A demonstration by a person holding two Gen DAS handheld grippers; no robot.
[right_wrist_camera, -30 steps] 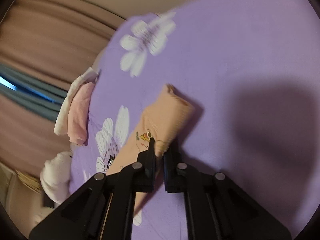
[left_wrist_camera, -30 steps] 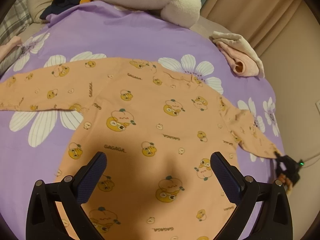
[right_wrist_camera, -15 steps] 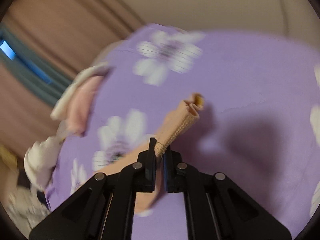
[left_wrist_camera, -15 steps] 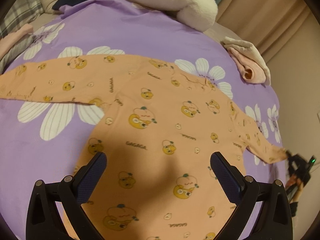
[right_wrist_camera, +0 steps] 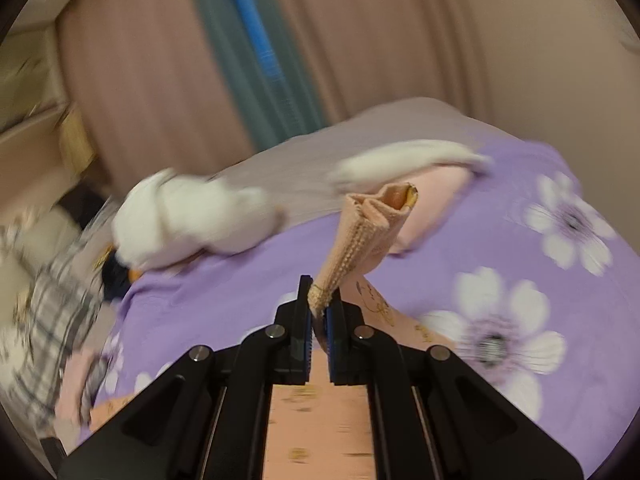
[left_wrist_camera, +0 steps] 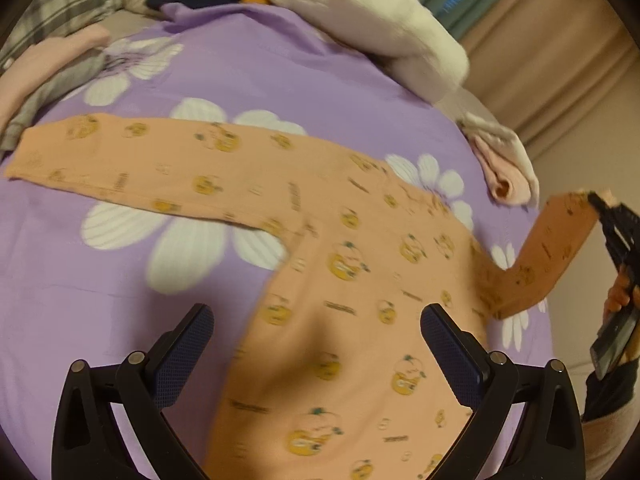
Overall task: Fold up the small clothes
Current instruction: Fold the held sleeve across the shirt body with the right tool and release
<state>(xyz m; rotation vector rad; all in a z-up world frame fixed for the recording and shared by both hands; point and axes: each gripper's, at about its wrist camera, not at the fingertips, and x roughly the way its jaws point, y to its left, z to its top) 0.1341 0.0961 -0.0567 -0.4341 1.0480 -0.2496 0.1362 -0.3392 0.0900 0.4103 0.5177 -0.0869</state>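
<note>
Right tongs pinch sleeve cuff — background blurred.

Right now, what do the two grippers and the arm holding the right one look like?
Both grippers are black plastic. The left gripper has wide angled fingers with dark blue textured pads and silver pivot screws. The right gripper has blue-edged pads. The hand shows bare skin, then a dark cuff and a pinkish-beige sleeve.

Orange shirt flat on purple sheet, one sleeve lifted
</note>
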